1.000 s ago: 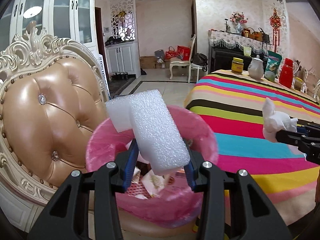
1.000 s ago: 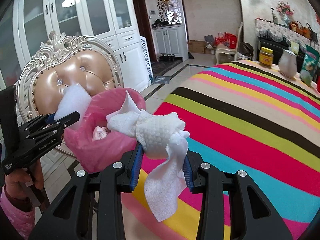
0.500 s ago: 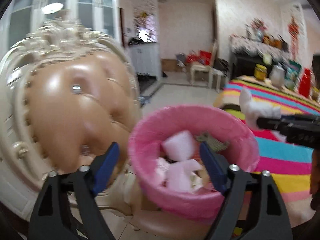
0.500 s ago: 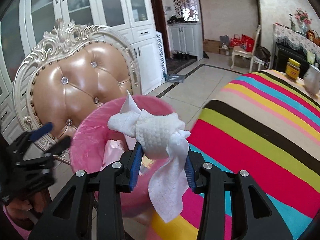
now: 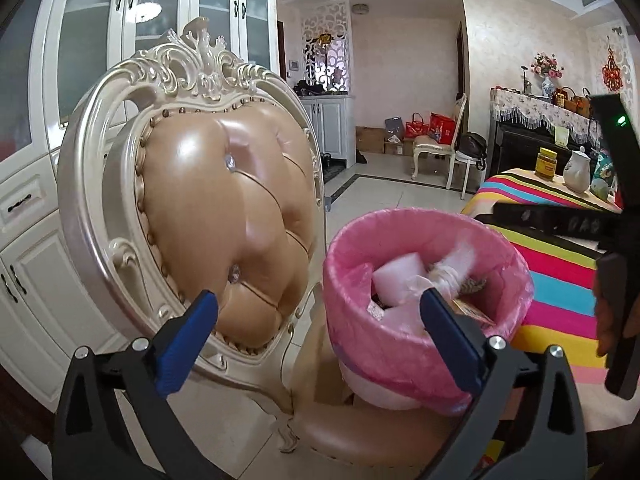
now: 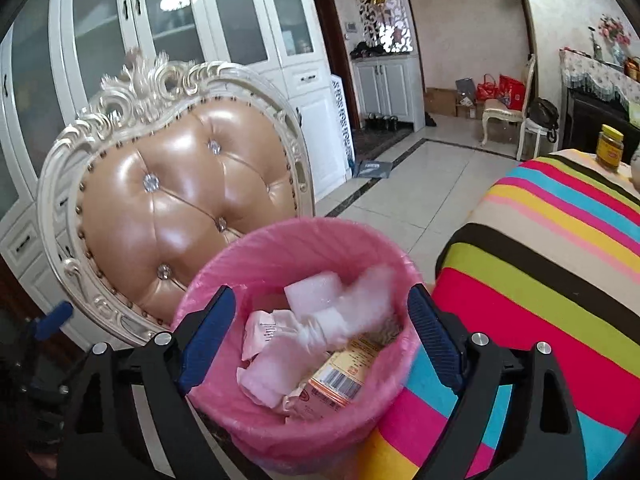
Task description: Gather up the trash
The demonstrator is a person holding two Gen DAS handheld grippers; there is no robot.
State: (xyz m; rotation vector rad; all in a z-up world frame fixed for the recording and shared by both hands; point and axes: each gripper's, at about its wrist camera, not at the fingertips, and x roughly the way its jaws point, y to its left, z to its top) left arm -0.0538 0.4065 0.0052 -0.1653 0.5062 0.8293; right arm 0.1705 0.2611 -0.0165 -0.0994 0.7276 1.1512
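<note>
A bin with a pink liner (image 5: 400, 216) (image 6: 304, 228) stands on the chair seat beside the table. A white foam block (image 5: 396, 276) (image 6: 312, 292) lies in it among wrappers. A blurred white tissue (image 6: 368, 300) (image 5: 456, 260) is dropping into the bin under my right gripper (image 6: 320, 296). Its jaws are opening above the bin, and the pads do not touch the tissue. My left gripper (image 5: 318, 302) is to the left of the bin in front of the chair back, its jaws opening with nothing between them. One of the right gripper's fingers (image 5: 540, 222) reaches over the bin's far rim.
An ornate cream chair with a tan padded back (image 5: 224, 220) stands right behind the bin. The table with a striped cloth (image 6: 540, 280) lies to the right, with a yellow jar (image 5: 546, 164) and a white jug (image 5: 576, 176) at its far end. White cabinets line the left wall.
My left gripper opened, dropped the foam block into the bin and swung left. My right gripper came over the bin and opened, and the tissue has left its pads.
</note>
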